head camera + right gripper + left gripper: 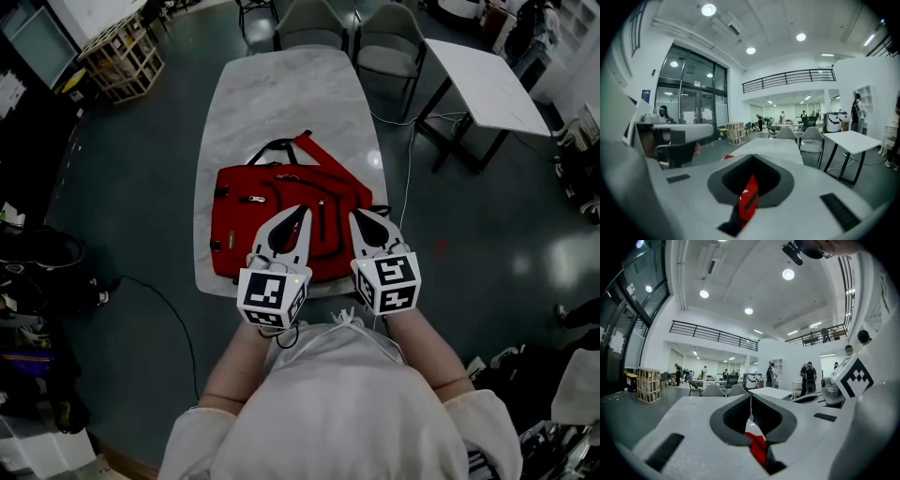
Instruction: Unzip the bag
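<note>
One red bag (253,202) flat on one marble table (281,94), two chairs (309,23) beyond, left gripper (300,216) and right gripper (358,218) held above the bag, both pairs of jaws closed, seemingly empty

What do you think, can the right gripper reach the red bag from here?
Probably yes. The red bag lies uncovered on the table, below and ahead of the right gripper; nothing stands between. Its shut jaws must open first.
</note>
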Tool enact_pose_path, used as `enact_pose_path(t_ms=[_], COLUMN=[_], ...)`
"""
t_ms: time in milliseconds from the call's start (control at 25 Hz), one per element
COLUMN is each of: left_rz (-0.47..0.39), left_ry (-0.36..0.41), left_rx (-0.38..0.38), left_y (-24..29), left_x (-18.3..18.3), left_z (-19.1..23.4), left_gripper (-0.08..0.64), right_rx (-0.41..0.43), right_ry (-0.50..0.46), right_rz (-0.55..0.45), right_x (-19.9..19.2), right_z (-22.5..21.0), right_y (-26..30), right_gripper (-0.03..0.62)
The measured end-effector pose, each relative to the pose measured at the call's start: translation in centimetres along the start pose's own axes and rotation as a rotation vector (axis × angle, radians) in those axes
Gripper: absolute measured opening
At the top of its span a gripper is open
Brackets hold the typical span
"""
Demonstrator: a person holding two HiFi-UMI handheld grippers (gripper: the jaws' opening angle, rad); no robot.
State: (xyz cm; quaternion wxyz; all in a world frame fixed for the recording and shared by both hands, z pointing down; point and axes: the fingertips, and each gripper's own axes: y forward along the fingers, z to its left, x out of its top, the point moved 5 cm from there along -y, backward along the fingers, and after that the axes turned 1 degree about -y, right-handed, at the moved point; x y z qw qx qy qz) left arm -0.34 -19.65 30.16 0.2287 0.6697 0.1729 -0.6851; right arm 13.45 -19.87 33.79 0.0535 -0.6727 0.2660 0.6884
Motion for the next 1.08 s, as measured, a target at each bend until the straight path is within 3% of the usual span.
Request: enact_pose_path(t_ms=[280, 760, 1080], left_rz=[0.022, 0.036, 0.049], left_ry=[-0.029, -0.006, -0.007], left_rx=[-0.014, -0.013, -0.027], left_y=[-0.3, -0.7, -0.6], left_x=[-0.8, -0.8, -1.2], left_z=[-0.3, -0.9, -1.8], left_gripper=[0.023, 0.023, 0.023], right_rx=[-0.015, -0.022, -0.005], right_ry=[0.012, -0.018, 0.01], right_rz=[0.012, 0.058, 0.06], right_x=[-0.6, -1.5, -1.9], right_z=[0.2, 0.5, 0.4], right_y=[-0.4, -1.2, -1.6], right_gripper=[0.026, 0.026, 0.026])
